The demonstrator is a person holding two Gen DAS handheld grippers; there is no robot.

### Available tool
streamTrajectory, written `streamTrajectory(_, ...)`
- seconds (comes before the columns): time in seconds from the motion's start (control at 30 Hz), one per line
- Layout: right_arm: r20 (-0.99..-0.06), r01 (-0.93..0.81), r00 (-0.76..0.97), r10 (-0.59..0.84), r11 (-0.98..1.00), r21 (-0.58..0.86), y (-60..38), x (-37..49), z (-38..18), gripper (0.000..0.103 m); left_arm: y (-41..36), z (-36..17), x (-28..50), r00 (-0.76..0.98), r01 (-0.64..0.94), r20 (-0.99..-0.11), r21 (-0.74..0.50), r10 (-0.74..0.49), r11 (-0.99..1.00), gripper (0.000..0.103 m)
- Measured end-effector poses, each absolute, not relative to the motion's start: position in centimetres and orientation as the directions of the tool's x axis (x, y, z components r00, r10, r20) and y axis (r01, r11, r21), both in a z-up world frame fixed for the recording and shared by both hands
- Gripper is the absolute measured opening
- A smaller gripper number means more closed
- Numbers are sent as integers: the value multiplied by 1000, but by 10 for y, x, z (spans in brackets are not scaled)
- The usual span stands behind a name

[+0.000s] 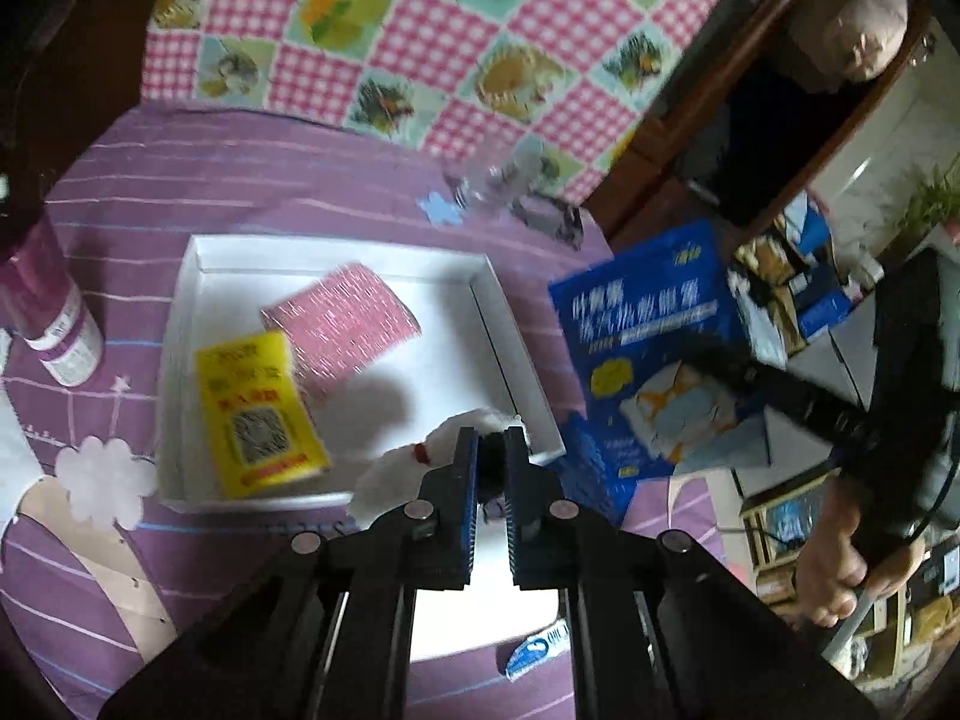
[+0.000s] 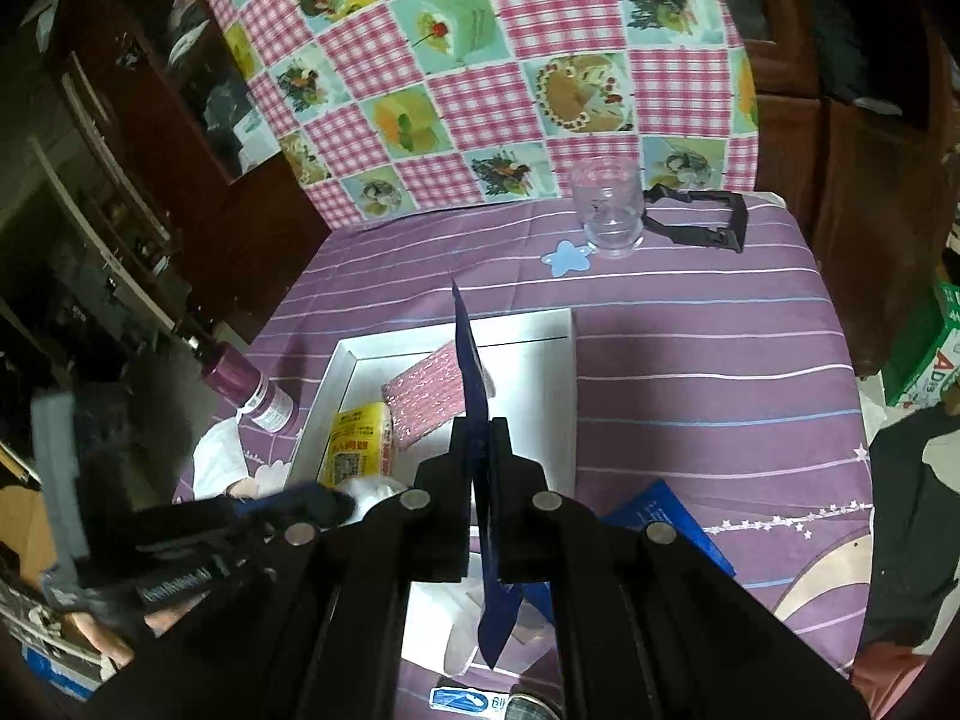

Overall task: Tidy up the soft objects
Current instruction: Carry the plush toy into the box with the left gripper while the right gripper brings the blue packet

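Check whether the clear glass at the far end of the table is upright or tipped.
Upright. In the right wrist view the clear glass stands on its base on the purple striped cloth, beside a blue star cutout.

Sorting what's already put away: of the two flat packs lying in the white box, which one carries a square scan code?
The yellow pack, at the box's near-left corner. Its face shows a black square code; the pink pack beside it has only rows of pale marks.

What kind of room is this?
Probably a lived-in home room: a table under a purple striped cloth, a pink checked cake-print cover behind it, and dark wooden cabinets around.
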State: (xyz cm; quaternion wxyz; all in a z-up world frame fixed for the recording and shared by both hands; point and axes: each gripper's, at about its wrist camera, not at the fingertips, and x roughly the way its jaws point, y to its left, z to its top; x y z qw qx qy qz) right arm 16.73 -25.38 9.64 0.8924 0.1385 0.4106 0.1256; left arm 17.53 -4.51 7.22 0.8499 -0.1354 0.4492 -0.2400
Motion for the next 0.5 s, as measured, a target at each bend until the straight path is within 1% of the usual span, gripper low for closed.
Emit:
streamTrajectory(0.13,-698,-128,623,353,926,354,-244,171,93,6,-33,76,181,533,259,-674,-447,-512,856,6)
streamTrajectory(0.23,-688,-133,623,371,918,374,-238,177,89,6,-25,75,187,560,254,-635,-480,-532,840,6)
streamTrajectory(0.33,-684,-95,634,362,914,395,-236,185,82,6,-19,66,194,560,249,-611,-519,-559,817,6)
streamTrajectory(0.5,-658,-52,631,411,869,492,-237,202,62,6,-19,51,200,572,245,-593,-536,-567,808,6)
